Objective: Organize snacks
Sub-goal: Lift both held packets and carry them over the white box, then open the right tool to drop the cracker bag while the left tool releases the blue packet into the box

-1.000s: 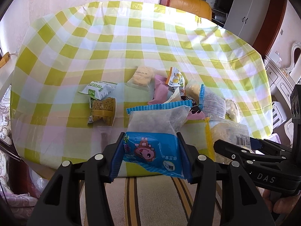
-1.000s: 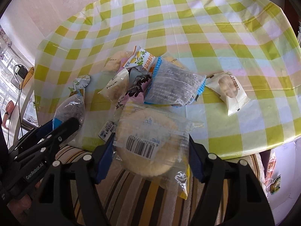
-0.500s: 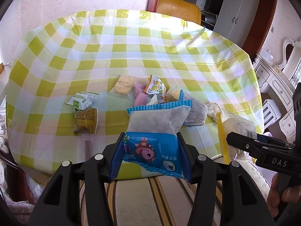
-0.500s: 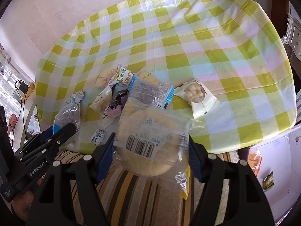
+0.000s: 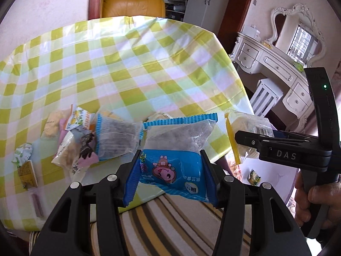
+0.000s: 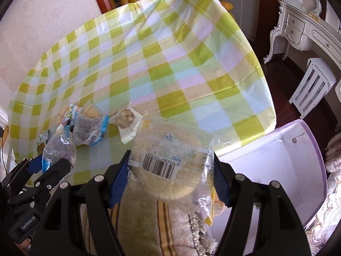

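A round tabletop [image 5: 132,64] under a green, yellow and white checked plastic cloth fills the room, with an orange-yellow leather chair [image 5: 132,5] drawn up at its far edge. A striped brown-and-cream rug [image 5: 183,228] lies below the near edge. To the right stand an ornate white dressing table [image 5: 275,64] with a carved mirror [image 5: 298,27] and a white slatted stool [image 5: 265,98]; white cupboards [image 5: 204,2] line the back wall

Both wrist views overlook the checkered table [image 5: 132,68] from its near edge.
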A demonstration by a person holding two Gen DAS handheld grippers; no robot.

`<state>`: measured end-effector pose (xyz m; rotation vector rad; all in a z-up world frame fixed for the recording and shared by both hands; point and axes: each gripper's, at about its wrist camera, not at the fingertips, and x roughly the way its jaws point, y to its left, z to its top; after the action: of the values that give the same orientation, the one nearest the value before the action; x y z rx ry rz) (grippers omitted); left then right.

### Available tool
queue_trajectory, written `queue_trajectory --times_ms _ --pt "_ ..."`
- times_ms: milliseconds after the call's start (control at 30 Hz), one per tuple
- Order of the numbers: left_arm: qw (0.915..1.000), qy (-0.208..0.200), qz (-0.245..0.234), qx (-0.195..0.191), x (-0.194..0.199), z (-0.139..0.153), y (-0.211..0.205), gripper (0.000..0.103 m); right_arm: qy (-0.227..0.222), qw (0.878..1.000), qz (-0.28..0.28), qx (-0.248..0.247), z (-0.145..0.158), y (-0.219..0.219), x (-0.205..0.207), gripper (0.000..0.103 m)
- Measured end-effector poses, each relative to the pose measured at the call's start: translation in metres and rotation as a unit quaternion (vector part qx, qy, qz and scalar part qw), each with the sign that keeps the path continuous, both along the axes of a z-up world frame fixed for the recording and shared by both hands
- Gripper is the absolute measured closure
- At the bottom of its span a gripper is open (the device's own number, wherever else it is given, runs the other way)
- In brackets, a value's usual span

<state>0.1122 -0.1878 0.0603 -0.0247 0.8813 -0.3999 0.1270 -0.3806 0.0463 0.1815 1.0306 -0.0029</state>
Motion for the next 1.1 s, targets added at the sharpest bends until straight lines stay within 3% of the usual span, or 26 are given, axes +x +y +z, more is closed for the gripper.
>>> queue_trajectory --times_ms 267,700,1100 --pt "0.9958 0.02 -0.088 0.013 0.006 -0.005 -0.066 0.052 0.022 0.997 -0.071 -0.02 -0.019 -0.064 -0.01 0.034" --pt "0.9767 0.079 -0.198 0.025 0.019 -0.029 -0.155 0.052 0.053 0.987 -0.151 -0.023 -0.056 -0.137 -0.024 0.034" --pt "0.9619 0.146 -0.229 0.027 0.035 -0.065 -0.191 0.052 0.052 0.982 -0.177 -0.037 -0.079 -0.176 -0.038 0.034"
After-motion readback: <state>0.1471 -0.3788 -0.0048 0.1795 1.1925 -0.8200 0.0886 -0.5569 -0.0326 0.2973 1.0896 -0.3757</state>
